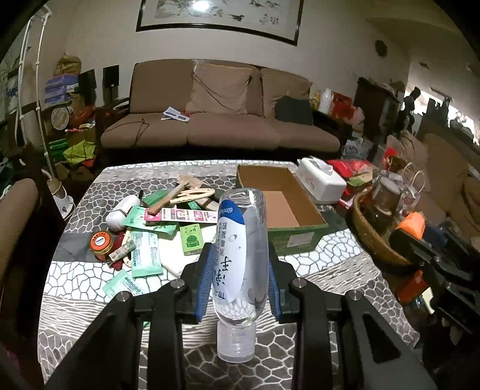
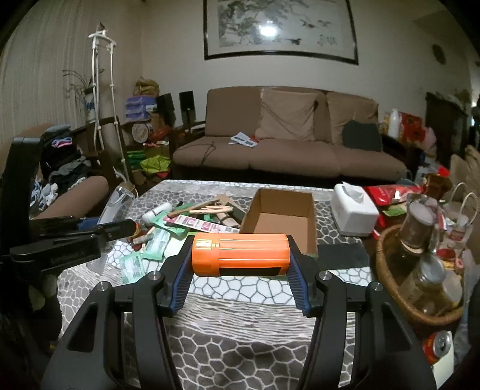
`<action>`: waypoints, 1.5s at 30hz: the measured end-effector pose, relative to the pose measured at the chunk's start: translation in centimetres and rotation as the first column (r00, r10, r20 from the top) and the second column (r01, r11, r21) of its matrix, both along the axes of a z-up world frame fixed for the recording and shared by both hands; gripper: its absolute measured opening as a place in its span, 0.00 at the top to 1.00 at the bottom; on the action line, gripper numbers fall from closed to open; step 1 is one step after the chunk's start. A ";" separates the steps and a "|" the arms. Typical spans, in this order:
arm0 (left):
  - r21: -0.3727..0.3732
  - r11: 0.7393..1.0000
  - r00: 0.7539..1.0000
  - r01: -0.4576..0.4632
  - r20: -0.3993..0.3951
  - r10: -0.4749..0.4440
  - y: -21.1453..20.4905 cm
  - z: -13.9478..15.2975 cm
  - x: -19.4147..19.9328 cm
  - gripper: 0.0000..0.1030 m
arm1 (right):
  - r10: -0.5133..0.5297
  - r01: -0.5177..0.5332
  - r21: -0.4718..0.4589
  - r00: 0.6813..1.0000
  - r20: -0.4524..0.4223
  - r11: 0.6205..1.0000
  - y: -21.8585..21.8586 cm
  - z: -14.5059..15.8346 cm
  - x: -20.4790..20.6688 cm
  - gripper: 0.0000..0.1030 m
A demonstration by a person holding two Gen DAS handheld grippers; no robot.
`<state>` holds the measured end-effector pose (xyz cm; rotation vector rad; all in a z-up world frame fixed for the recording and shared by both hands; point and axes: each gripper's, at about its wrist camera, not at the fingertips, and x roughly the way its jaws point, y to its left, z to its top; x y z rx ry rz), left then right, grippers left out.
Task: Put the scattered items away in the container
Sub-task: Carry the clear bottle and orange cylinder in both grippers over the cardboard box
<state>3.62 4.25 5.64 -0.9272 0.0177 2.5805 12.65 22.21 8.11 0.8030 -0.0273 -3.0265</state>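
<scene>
Nearest, left gripper [image 1: 240, 282] — blue ribbed pads clamped on both sides of a clear bottle [image 1: 241, 240] with a blue-and-white label; the bottle is held lengthwise along the fingers, its translucent cap [image 1: 234, 342] toward the camera and its rounded base pointing away, above the patterned tablecloth [image 1: 90, 300].

Right gripper [image 2: 240, 255] — pads closed on the two ends of an orange ribbed cylinder case [image 2: 240, 253], carried crosswise between the fingers, clear of the cloth.

Seen from the right wrist view, the left gripper and its bottle are found at the left edge.

Scattered items, mid-table, left of the box: a small jar with an orange lid [image 1: 101, 241]; green wipe packets [image 1: 145, 253]; a small green box [image 1: 190, 238]; a pink printed strip [image 1: 183, 215]; a white capsule-shaped case [image 1: 120, 211]; wooden pieces [image 1: 192, 195] stacked on the far side of the heap. All are lying loosely, several overlapping.

Container: an open cardboard box [image 1: 279, 195] with a green outer face, standing on the cloth beyond both grippers; its floor is seen bare.

Just beside the box, on its right: a white tissue box [image 1: 322, 180]. A woven basket [image 1: 372, 237] holding jars is set at the right table edge.

Farthest: a brown sofa [image 1: 222, 120] against the wall, a framed painting [image 1: 222, 18] above it.
</scene>
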 end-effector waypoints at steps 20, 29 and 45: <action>-0.078 0.995 0.997 0.066 0.054 -0.062 5.4 -4.6 -4.9 0.69 | -0.055 0.053 0.026 0.992 0.113 0.998 4.5 -5.4 -3.6 0.48; -0.099 0.992 0.993 0.079 0.097 -0.069 6.2 -5.9 -6.5 0.69 | -0.025 0.025 0.002 0.990 0.140 1.000 4.8 -6.1 -6.1 0.48; -0.127 0.987 0.991 0.095 0.103 -0.082 8.1 -5.1 -9.1 0.69 | 0.005 -0.008 0.019 0.987 0.160 1.000 6.1 -4.6 -9.1 0.48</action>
